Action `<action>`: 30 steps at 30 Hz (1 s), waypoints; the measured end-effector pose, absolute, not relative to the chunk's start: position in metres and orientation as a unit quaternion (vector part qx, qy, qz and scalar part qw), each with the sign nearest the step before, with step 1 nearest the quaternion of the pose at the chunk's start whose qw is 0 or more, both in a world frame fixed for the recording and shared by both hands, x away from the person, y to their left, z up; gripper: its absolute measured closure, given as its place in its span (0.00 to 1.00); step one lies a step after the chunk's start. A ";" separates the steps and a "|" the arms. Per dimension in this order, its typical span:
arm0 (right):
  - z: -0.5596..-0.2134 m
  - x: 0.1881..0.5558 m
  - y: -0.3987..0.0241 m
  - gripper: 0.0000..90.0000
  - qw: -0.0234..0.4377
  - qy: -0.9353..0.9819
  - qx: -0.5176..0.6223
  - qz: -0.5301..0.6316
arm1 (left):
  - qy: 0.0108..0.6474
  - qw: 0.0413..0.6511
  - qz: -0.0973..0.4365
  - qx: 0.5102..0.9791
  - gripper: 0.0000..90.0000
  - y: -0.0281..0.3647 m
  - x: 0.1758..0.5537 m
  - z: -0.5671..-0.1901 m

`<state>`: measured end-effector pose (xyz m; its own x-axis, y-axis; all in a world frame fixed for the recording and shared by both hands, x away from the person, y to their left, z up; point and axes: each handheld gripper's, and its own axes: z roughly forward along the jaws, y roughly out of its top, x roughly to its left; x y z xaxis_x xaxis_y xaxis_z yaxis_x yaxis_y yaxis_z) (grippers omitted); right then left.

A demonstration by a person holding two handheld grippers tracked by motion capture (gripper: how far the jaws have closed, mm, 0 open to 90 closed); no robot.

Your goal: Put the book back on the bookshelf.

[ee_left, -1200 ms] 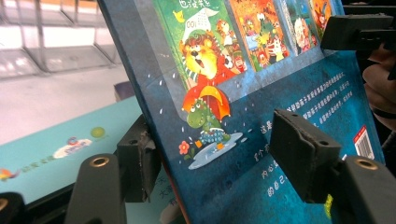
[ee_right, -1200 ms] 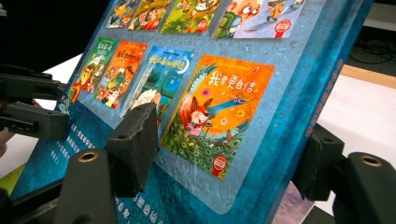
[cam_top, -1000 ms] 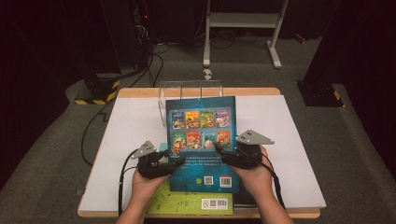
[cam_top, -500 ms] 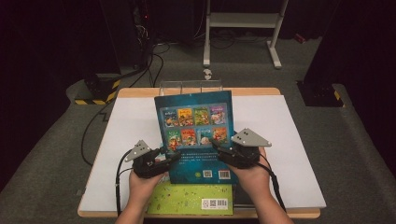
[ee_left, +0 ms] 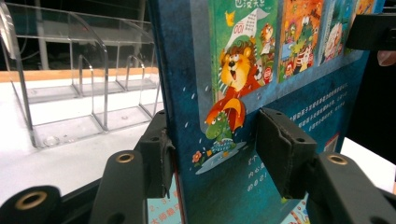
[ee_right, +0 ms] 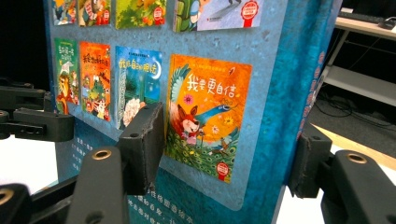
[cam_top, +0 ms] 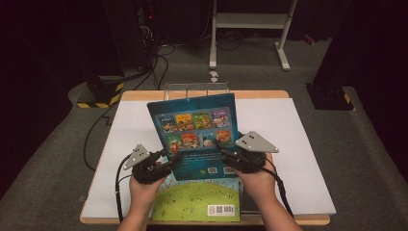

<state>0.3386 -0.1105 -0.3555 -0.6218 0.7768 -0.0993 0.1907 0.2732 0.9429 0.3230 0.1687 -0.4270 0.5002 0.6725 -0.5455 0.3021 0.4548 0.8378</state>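
two books on a white table (cam_top: 298,144), one lifted, one lying flat.

item 1: teal book (cam_top: 196,134), thin, rectangular, stiff glossy cover, back face toward the high camera. printed on it are two rows of small square cover pictures, lines of white text and code squares near the bottom edge. it stands tilted above the table, its top edge toward the clear rack, its lower corners between the two grippers.

item 2: green book (cam_top: 197,199), flat on the near edge of the table, cover with a grassy pattern and a white code label; partly under the teal book and the hands.

item 3: clear rack (cam_top: 192,89), hard see-through plastic with curved upright dividers and a flat base, at the far edge of the table behind the teal book.

item 4: left gripper (cam_top: 166,161), black, matt, with a grey three-cornered plate on top. its jaws have just been closing; in the left gripper view the rubbery pads (ee_left: 282,151) sit on both faces of the teal book's lower left corner, pinching the cover.

item 5: right gripper (cam_top: 226,154), same make. its jaws have just been closing; in the right gripper view they straddle the teal book's edge, one pad (ee_right: 142,140) against the printed face, the other (ee_right: 310,156) at the back.

item 6: table, smooth white sheet over a wooden top with a pale wooden rim.
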 end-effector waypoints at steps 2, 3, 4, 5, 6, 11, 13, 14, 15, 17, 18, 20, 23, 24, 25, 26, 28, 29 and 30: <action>-0.355 0.338 -0.110 0.43 0.290 0.742 0.324 0.510 | 0.480 0.706 0.138 0.502 0.55 0.169 0.322 -0.426; -0.354 0.338 -0.109 0.43 0.291 0.741 0.324 0.511 | 0.480 0.706 0.138 0.502 0.55 0.169 0.322 -0.426; -0.354 0.338 -0.108 0.43 0.294 0.741 0.322 0.511 | 0.478 0.708 0.146 0.498 0.55 0.169 0.322 -0.424; -0.354 0.338 -0.108 0.43 0.294 0.741 0.322 0.511 | 0.478 0.708 0.146 0.498 0.55 0.169 0.322 -0.424; -0.353 0.338 -0.107 0.43 0.297 0.740 0.318 0.513 | 0.476 0.707 0.152 0.501 0.55 0.170 0.321 -0.424; -0.351 0.338 -0.104 0.43 0.300 0.737 0.316 0.517 | 0.470 0.709 0.166 0.498 0.55 0.172 0.321 -0.421; -0.350 0.339 -0.102 0.43 0.302 0.736 0.314 0.518 | 0.470 0.710 0.168 0.496 0.55 0.172 0.322 -0.421; -0.350 0.339 -0.102 0.43 0.302 0.736 0.314 0.518 | 0.468 0.710 0.172 0.498 0.55 0.173 0.323 -0.421; -0.350 0.340 -0.101 0.43 0.306 0.736 0.312 0.518 | 0.468 0.713 0.173 0.493 0.55 0.173 0.324 -0.421; -0.349 0.342 -0.100 0.43 0.308 0.736 0.310 0.517 | 0.467 0.713 0.175 0.493 0.55 0.173 0.326 -0.421; -0.348 0.344 -0.099 0.43 0.312 0.736 0.308 0.516 | 0.466 0.711 0.177 0.496 0.54 0.174 0.328 -0.421; -0.348 0.347 -0.098 0.43 0.312 0.737 0.307 0.515 | 0.467 0.711 0.178 0.495 0.54 0.173 0.333 -0.423; -0.348 0.351 -0.097 0.43 0.314 0.738 0.305 0.513 | 0.468 0.708 0.178 0.498 0.54 0.173 0.336 -0.425; -0.349 0.351 -0.097 0.43 0.315 0.738 0.306 0.513 | 0.470 0.710 0.175 0.495 0.54 0.173 0.337 -0.425; -0.349 0.351 -0.097 0.43 0.315 0.738 0.306 0.513 | 0.470 0.710 0.175 0.495 0.54 0.173 0.337 -0.425; -0.349 0.351 -0.097 0.43 0.316 0.737 0.306 0.514 | 0.468 0.708 0.178 0.499 0.54 0.173 0.337 -0.425; -0.349 0.351 -0.097 0.43 0.321 0.735 0.305 0.515 | 0.464 0.709 0.180 0.500 0.54 0.173 0.338 -0.425; -0.348 0.350 -0.097 0.43 0.323 0.734 0.303 0.515 | 0.463 0.713 0.180 0.495 0.54 0.173 0.338 -0.425; -0.348 0.350 -0.097 0.43 0.326 0.733 0.300 0.517 | 0.461 0.715 0.180 0.494 0.54 0.173 0.338 -0.424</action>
